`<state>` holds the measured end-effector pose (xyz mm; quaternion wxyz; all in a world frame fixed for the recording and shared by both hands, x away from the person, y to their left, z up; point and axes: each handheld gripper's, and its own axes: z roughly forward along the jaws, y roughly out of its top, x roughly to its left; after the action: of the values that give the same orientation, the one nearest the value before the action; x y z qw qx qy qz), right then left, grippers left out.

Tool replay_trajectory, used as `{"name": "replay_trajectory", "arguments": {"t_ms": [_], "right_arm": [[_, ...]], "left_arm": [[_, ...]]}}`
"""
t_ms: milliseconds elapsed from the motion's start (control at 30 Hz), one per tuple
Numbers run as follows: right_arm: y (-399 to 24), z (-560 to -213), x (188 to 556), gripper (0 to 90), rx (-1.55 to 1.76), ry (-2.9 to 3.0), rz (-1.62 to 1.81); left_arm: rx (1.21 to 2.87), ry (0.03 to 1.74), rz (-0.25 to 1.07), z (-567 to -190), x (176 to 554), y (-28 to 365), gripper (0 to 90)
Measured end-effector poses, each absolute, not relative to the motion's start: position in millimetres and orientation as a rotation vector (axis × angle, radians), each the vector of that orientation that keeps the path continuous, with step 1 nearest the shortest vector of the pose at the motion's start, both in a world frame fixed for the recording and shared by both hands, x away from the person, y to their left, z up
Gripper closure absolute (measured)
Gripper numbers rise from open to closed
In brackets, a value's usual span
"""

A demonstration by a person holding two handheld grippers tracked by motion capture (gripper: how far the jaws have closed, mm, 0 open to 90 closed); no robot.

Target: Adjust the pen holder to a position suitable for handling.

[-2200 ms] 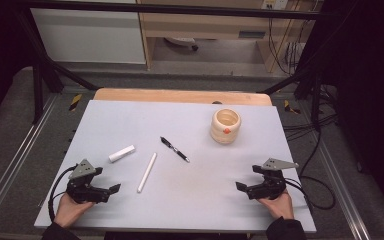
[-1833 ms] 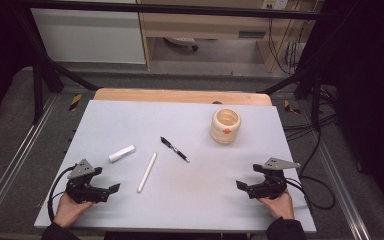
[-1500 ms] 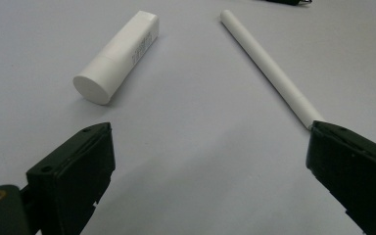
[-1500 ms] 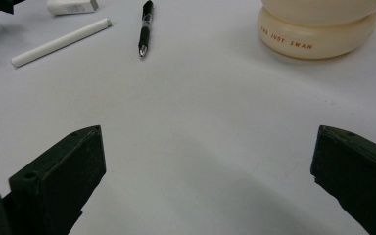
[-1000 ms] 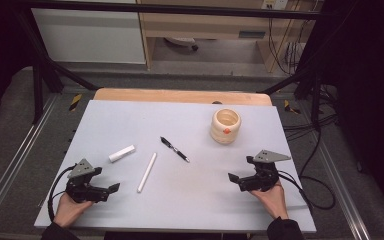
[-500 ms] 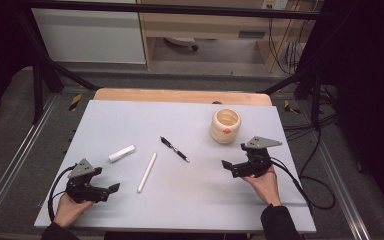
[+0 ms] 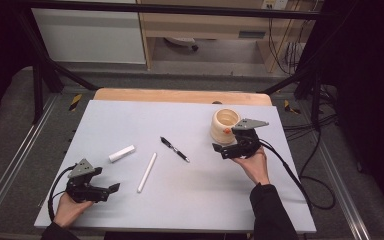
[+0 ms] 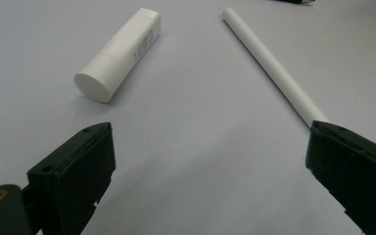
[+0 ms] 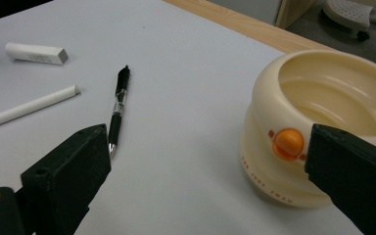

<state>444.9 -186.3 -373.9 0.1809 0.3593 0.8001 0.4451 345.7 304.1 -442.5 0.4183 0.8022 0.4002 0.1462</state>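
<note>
Left hand-held gripper (image 7: 111, 189) sits low at the near-left corner of the table (image 7: 190, 210), held in the person's left hand (image 7: 70, 209), jaws spread wide w/ nothing between them. In the left gripper view its jaws frame bare table; the white capped tube (image 8: 120, 53) lies ahead toward the left jaw, apart from it, and the near end of the long white stick (image 8: 274, 66) runs right up to the right jaw, contact unclear.

Moving right in the high view: tube (image 7: 122, 153), then stick (image 7: 147, 172) lying nearly lengthwise away from the person, then black pen (image 7: 174, 149) at an angle near table centre. All three lie flat and apart from each other.

Further right, right hand-held gripper (image 7: 219, 149) is held by the right hand (image 7: 252, 165), jaws wide open, empty. It is just beside the cream cup (image 7: 225, 125), which stands upright toward the far right of the table. In the right gripper view the cup (image 9: 318, 147), w/ an orange dot on its side, sits close by the right jaw; the pen (image 9: 117, 107) lies just beyond the left jaw.
</note>
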Motion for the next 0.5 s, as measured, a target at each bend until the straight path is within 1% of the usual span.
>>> {"name": "replay_trajectory", "arguments": {"t_ms": [300, 500], "right_arm": [[-177, -367, 472, 9.6, 0.982, 2.254, 1.201], [-174, -366, 489, 18.2, 0.978, 2.251, 1.193]], "left_arm": [[2.016, 1.003, 0.363, -443, 346, 304, 4.7], [2.017, 1.001, 0.361, -443, 346, 304, 4.8]]}}
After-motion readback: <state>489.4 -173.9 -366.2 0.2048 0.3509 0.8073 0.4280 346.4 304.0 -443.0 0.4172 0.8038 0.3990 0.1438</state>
